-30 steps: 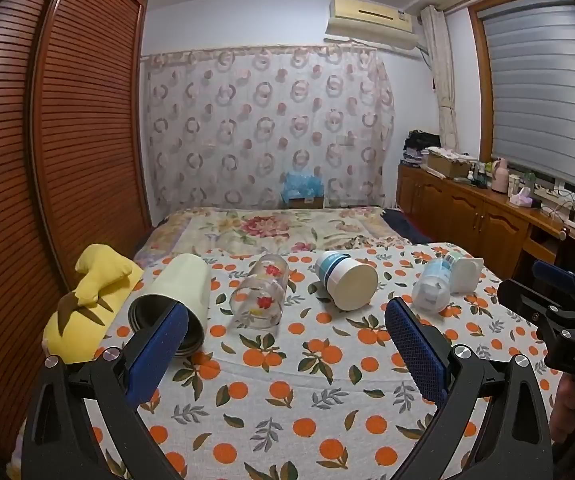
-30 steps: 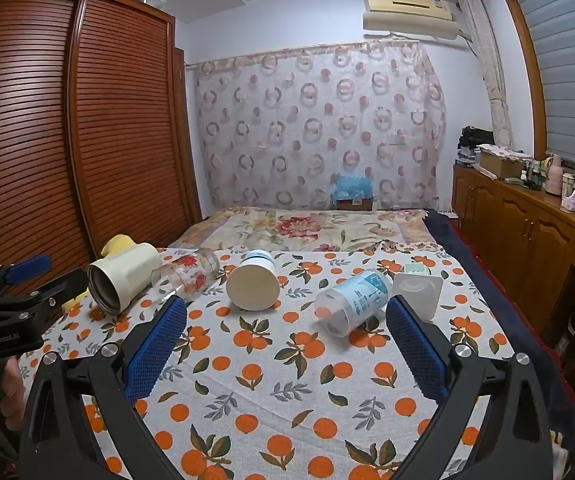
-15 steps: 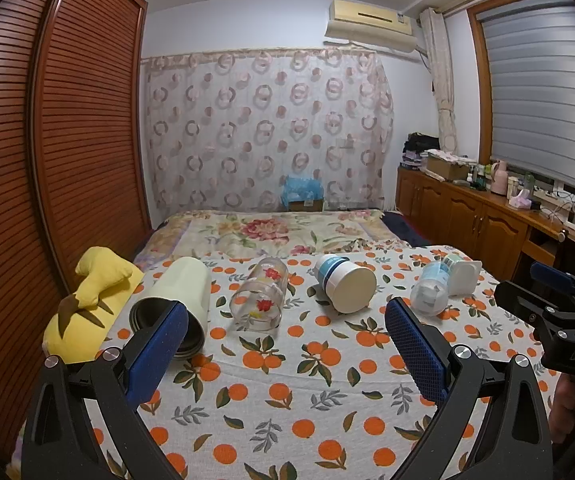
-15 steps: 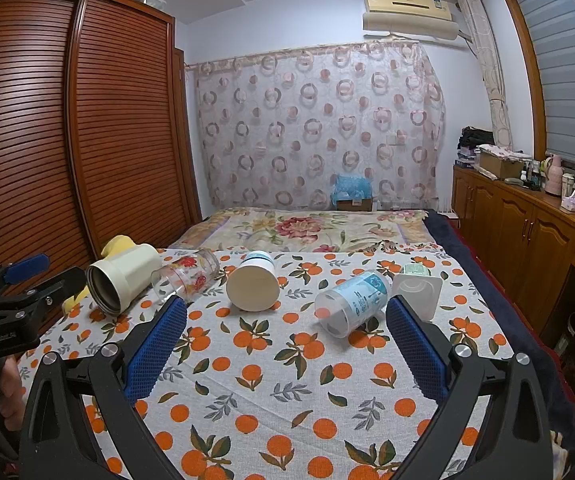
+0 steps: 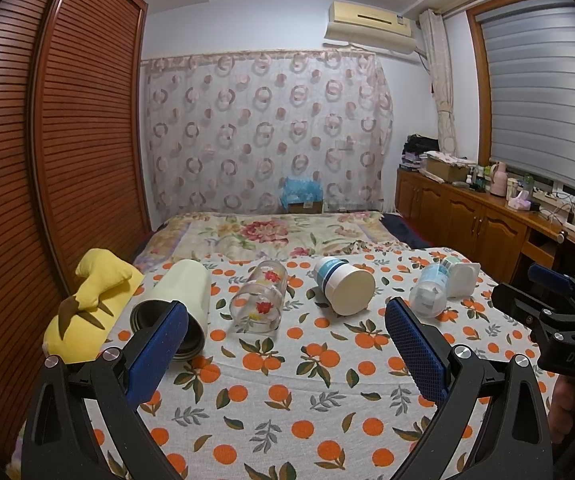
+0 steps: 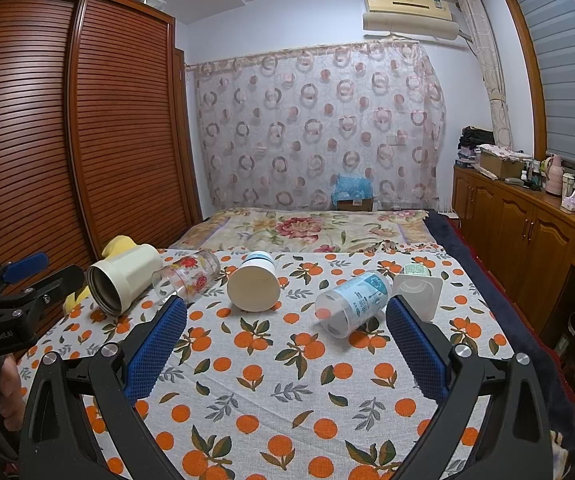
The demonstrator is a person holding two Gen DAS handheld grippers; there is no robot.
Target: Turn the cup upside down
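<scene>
Several cups lie on their sides on the orange-print cloth (image 5: 287, 392): a cream tumbler (image 5: 175, 304) (image 6: 121, 280), a clear glass with red flowers (image 5: 261, 296) (image 6: 187, 276), a white paper cup with a blue band (image 5: 343, 284) (image 6: 253, 284), a clear cup with blue print (image 5: 431, 288) (image 6: 351, 302) and a white square cup (image 5: 463, 278) (image 6: 417, 292). My left gripper (image 5: 287, 344) is open and empty, short of the glass. My right gripper (image 6: 287, 344) is open and empty, short of the paper cup and blue-print cup.
A yellow plush toy (image 5: 91, 304) lies at the cloth's left edge by the slatted wardrobe (image 5: 47, 160). A flowered bedspread (image 6: 307, 228) lies beyond the cups. Wooden cabinets (image 6: 527, 232) line the right wall.
Both grippers have drifted slightly back and up; the cups sit a little lower in the views. Nothing was grasped.
</scene>
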